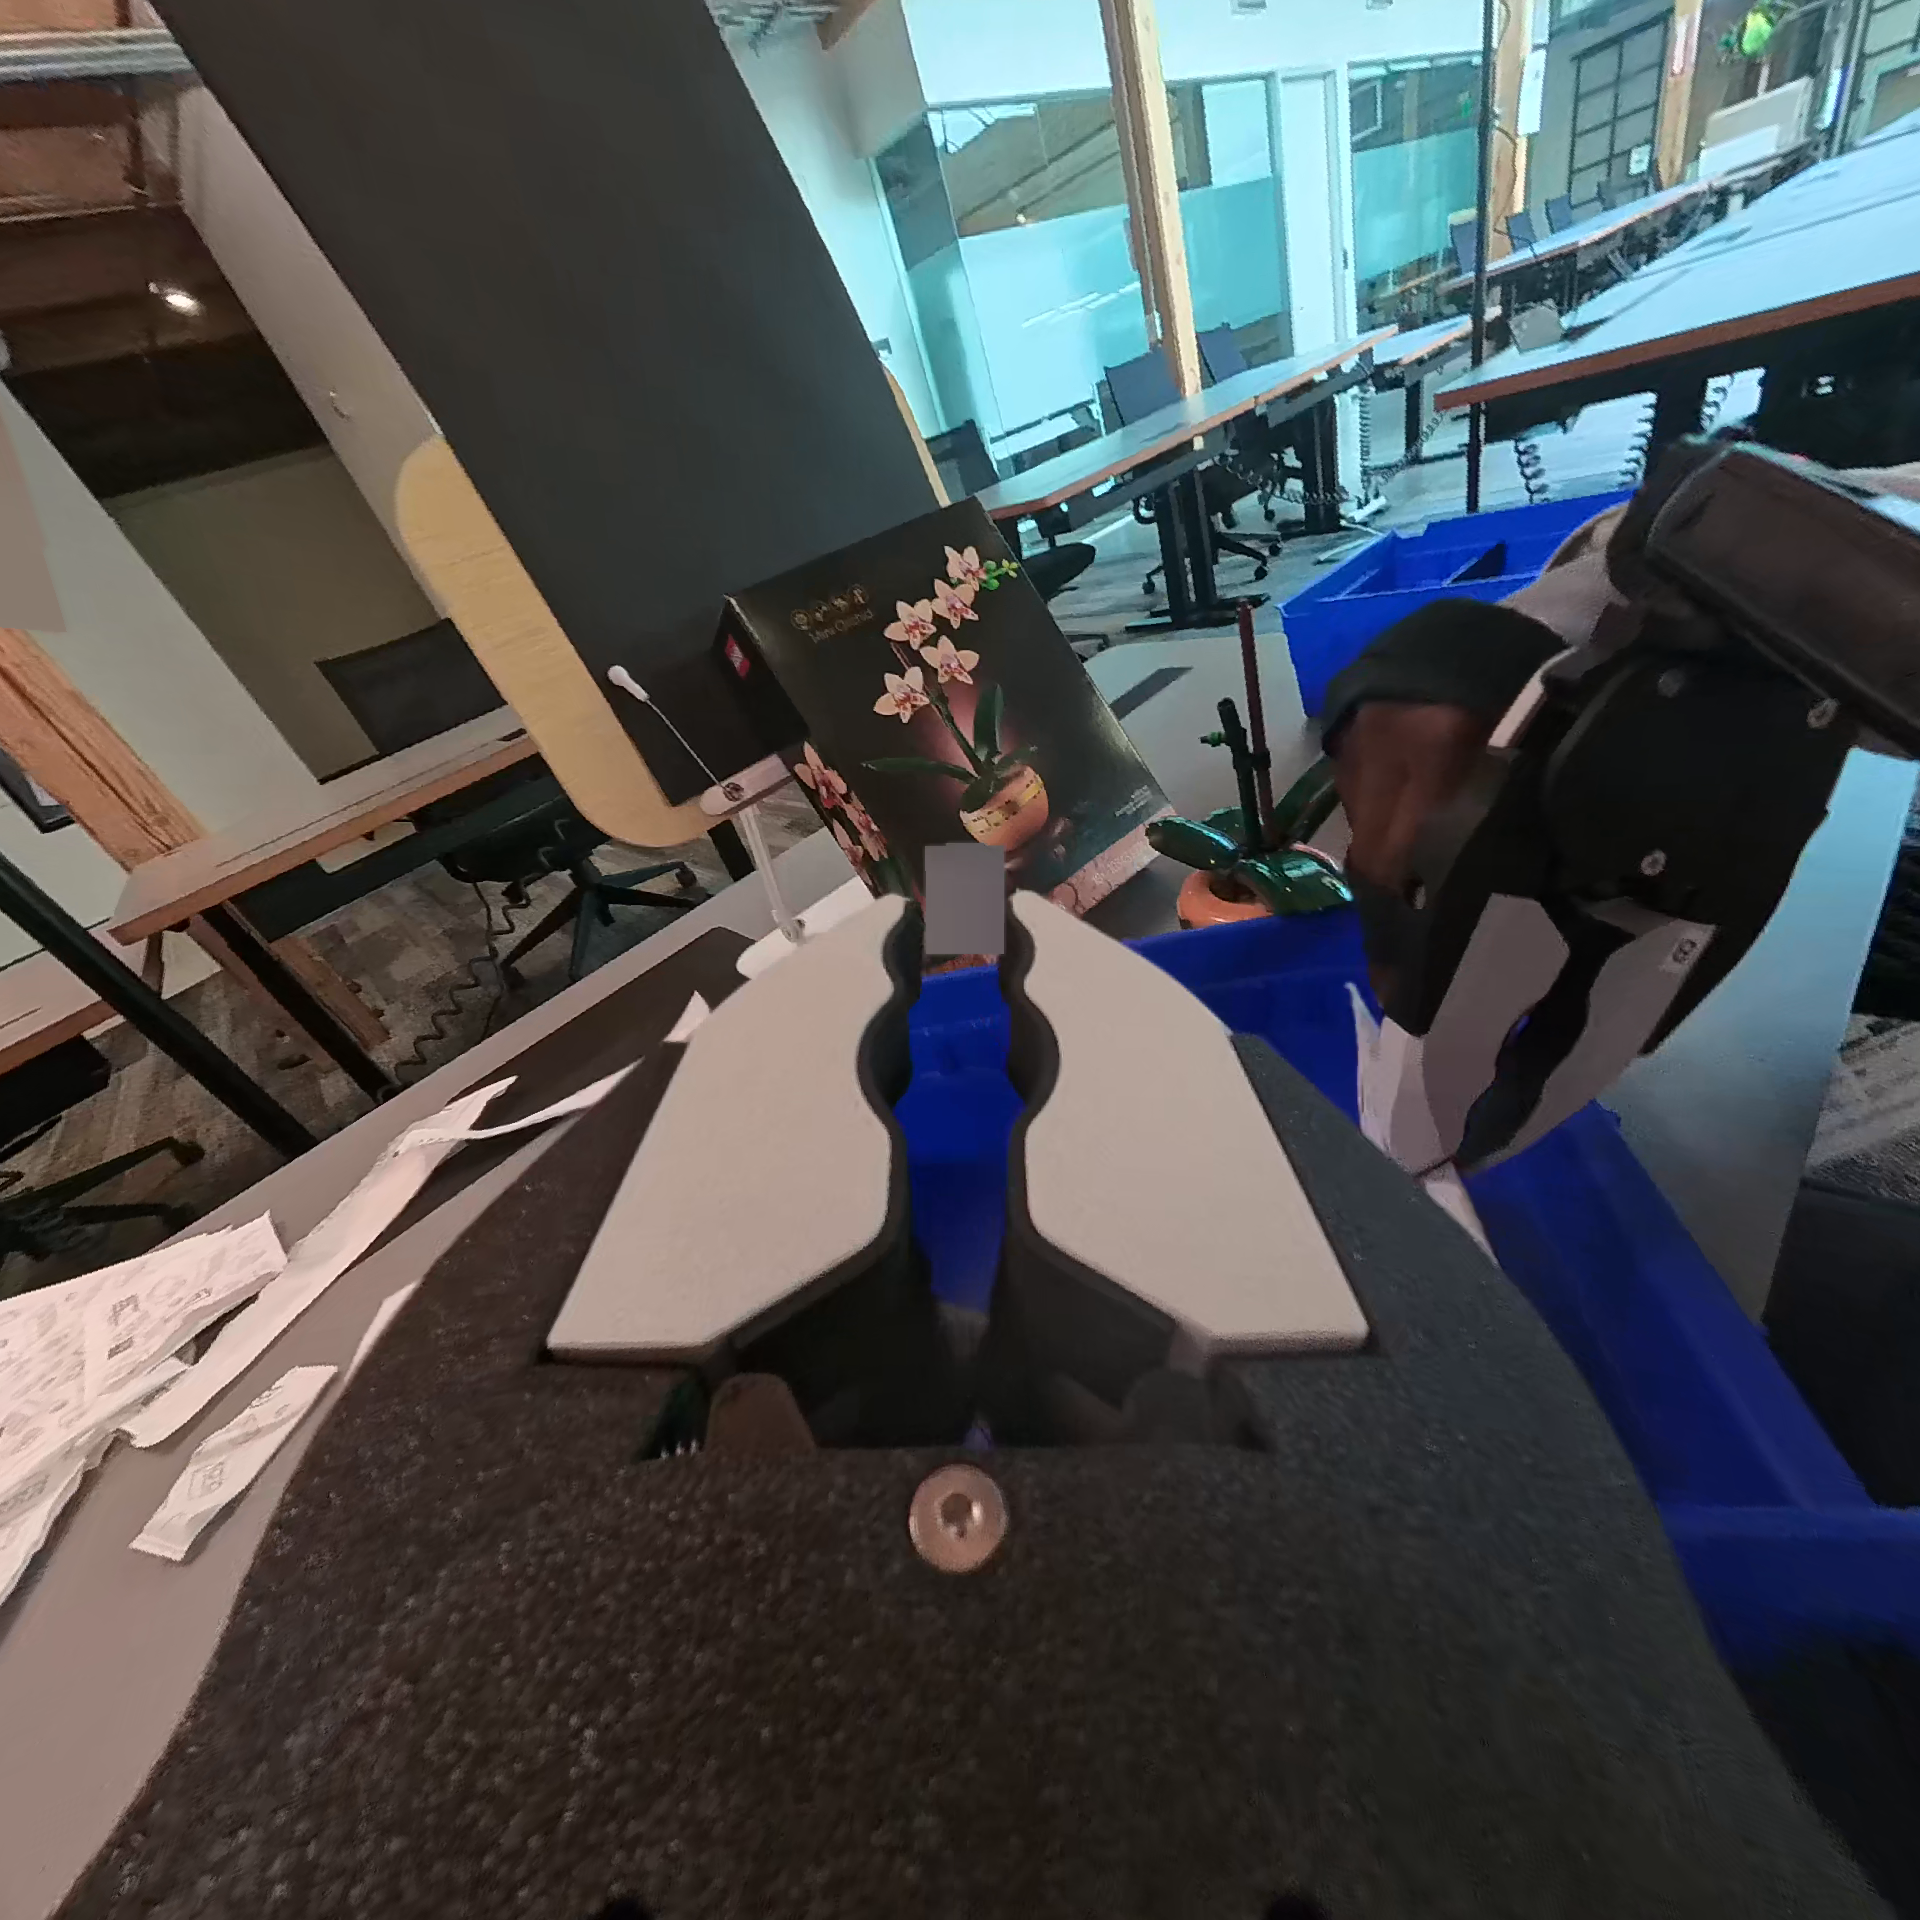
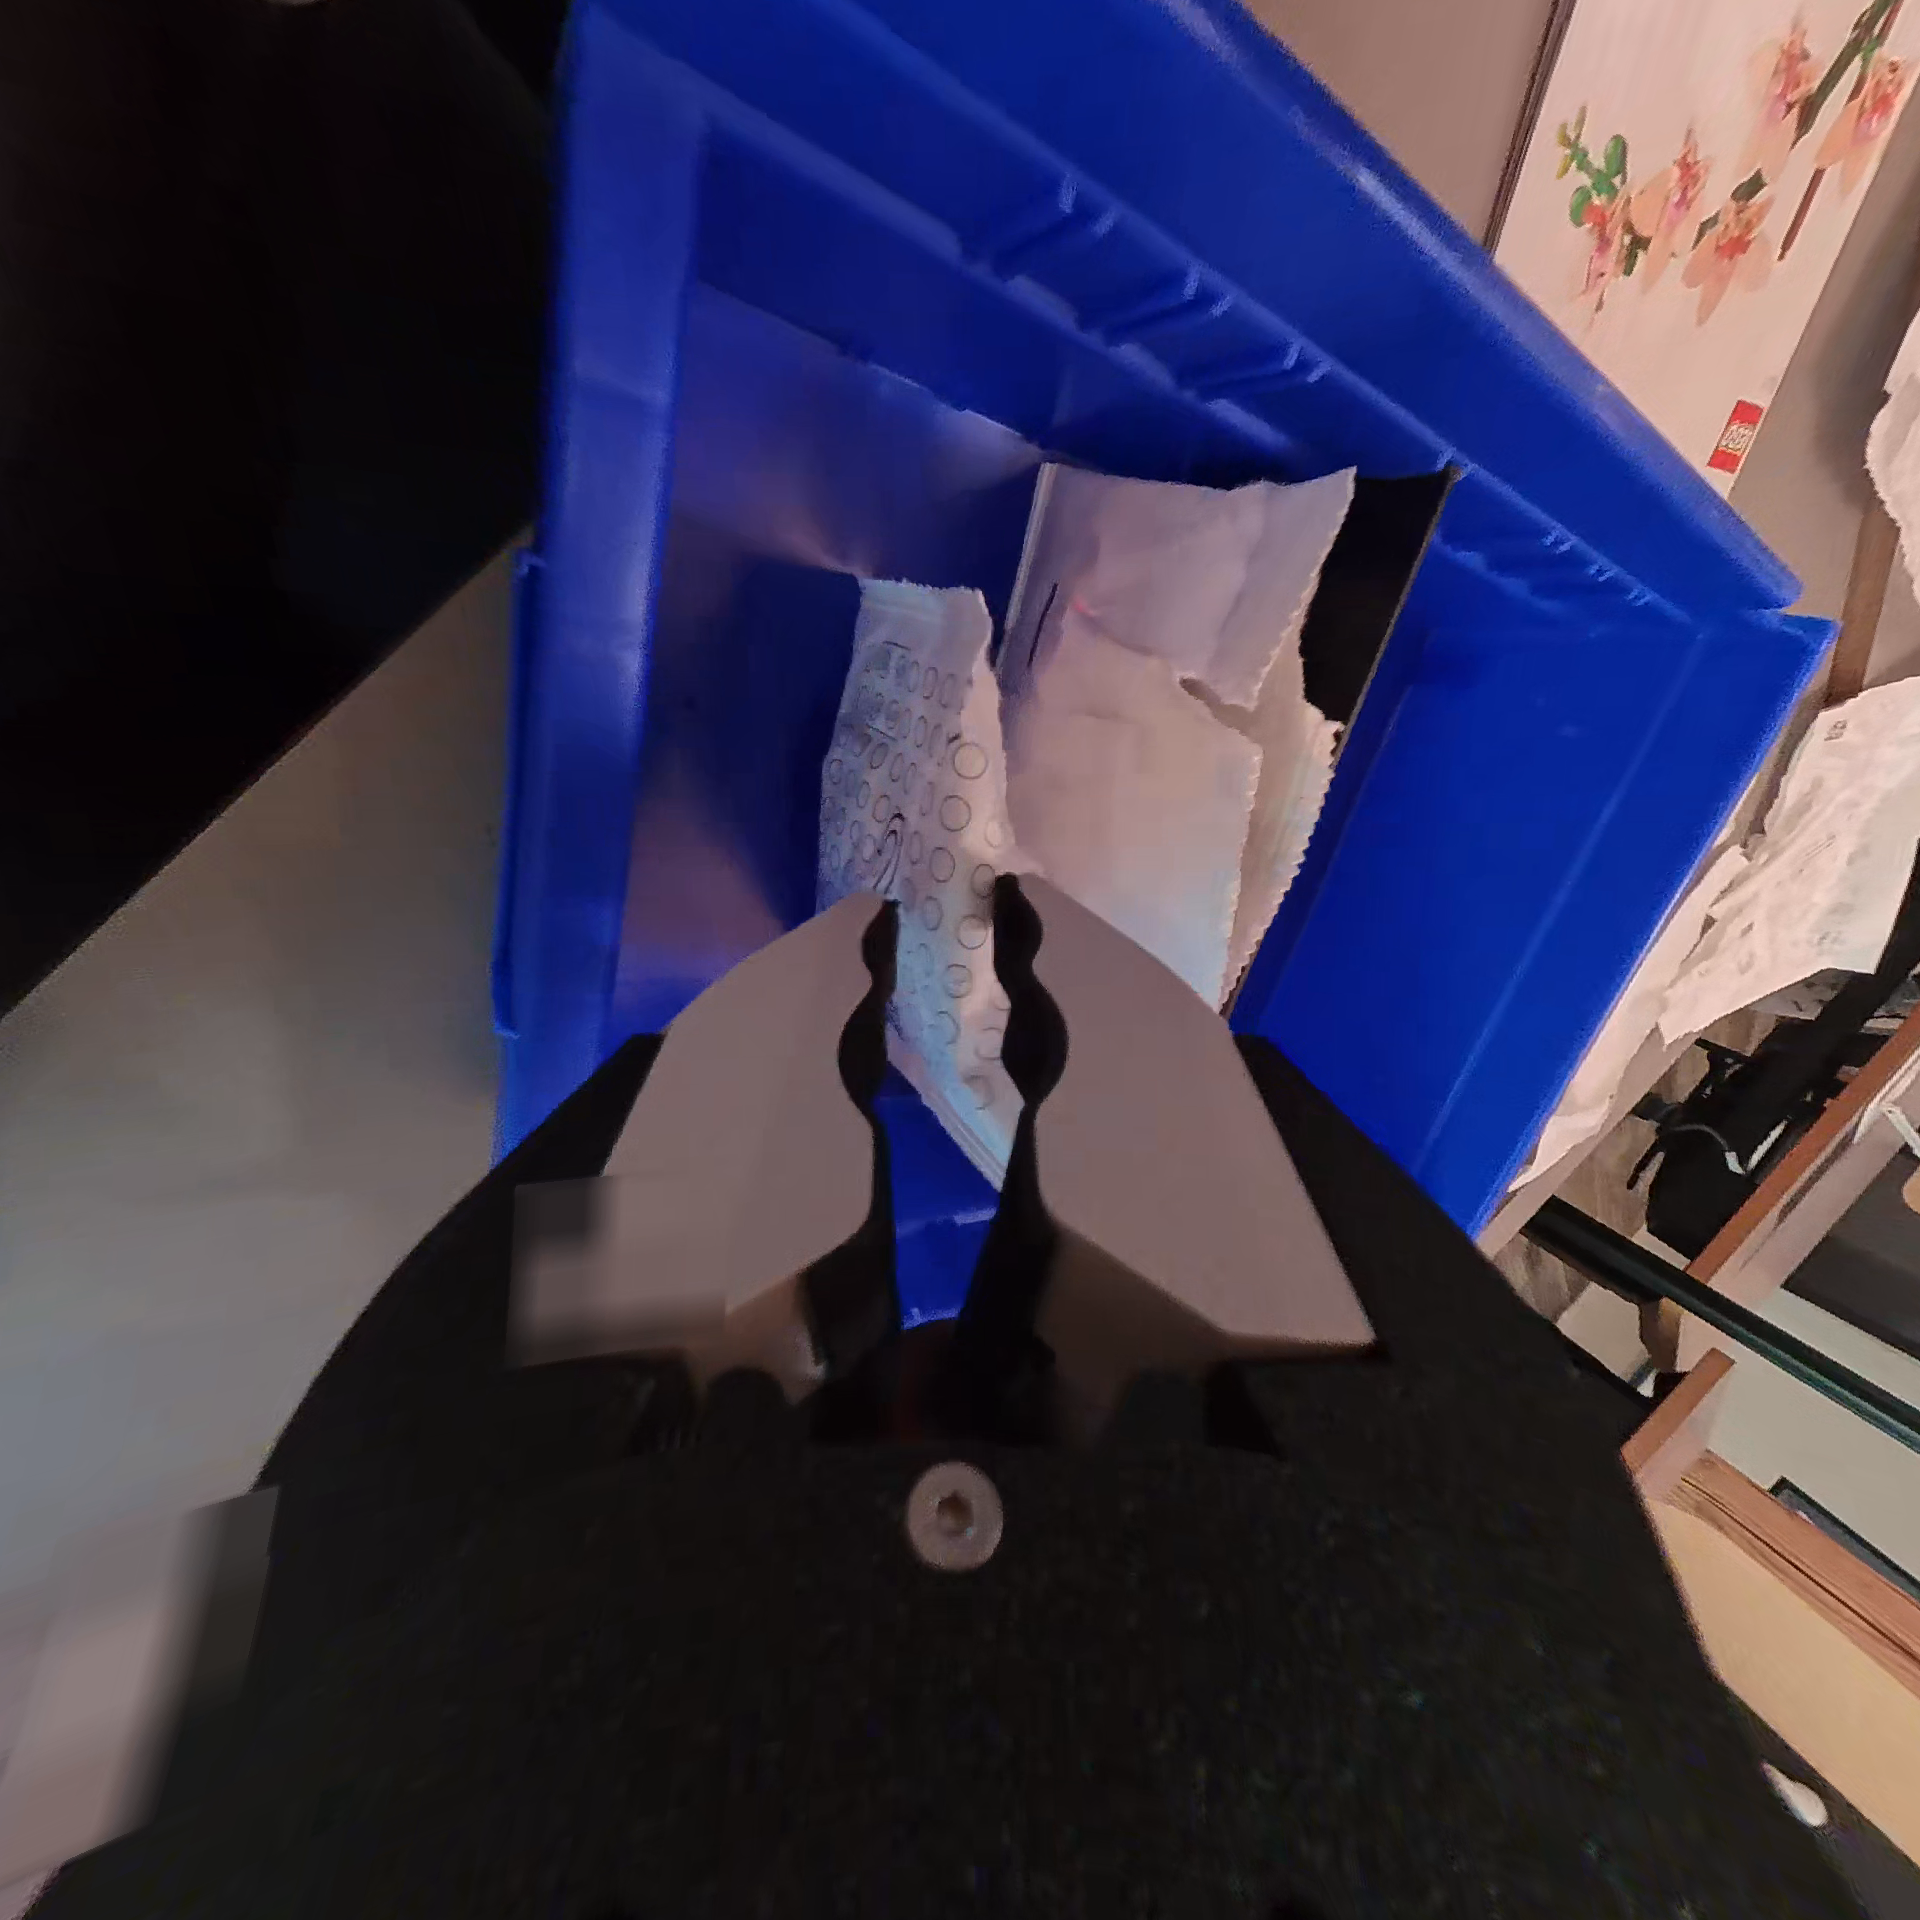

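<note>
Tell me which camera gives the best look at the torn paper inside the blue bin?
The right wrist view: it looks straight down into the blue bin, where the torn paper fills the middle. The left wrist view shows only a white scrap by the right tongs; the bin's inside is hidden.

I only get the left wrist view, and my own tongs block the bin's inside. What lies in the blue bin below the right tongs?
Observer: Torn plain white bags lie inside the blue bin.
Operator: Which one are the right tongs nearest?
Observer: The right tongs point at a bag printed with small circles. It shows through the gap between their tips, but I cannot tell whether they grip it.
Operator: Anything else in there?
Observer: A dark divider plate stands upright towards the bin's right side, with the plain bags next to it.
</note>
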A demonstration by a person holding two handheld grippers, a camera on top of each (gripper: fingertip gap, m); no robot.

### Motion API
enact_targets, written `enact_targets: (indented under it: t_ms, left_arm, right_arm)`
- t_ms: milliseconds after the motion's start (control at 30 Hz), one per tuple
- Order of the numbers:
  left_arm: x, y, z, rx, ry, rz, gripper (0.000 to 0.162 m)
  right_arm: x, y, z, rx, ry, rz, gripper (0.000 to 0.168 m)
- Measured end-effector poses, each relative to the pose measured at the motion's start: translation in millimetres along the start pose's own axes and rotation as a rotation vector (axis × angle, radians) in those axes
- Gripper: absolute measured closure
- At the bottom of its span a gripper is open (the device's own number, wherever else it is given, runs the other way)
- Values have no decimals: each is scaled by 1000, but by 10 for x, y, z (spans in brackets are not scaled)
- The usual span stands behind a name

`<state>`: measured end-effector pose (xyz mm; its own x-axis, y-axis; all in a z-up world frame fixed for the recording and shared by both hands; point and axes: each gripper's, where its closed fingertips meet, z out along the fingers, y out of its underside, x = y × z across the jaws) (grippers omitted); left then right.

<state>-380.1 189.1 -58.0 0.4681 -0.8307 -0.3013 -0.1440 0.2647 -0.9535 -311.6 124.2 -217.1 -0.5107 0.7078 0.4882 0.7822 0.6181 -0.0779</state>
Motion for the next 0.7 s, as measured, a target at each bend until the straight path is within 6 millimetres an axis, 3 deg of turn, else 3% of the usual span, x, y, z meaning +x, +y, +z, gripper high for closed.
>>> enact_targets:
  t_ms: [133,300,500,600,700]
  left_arm:
    - [102,84,21,-49,62,21,149]
    - [309,153,83,-69,178,37,149]
    - [740,15,93,24,451,-72,139]
    - [961,-53,51,59,681,-185,138]
    - [1171,-23,-57,26,978,-127,132]
  right_arm:
    - [-40,32,-37,-7,35,-23,164]
    - [41,70,-241,3,242,-128,167]
    - [78,-305,-874,236,393,-246,168]
    - [102,-554,-1127,353,408,-315,168]
    - [145,-724,-1269,440,413,-372,168]
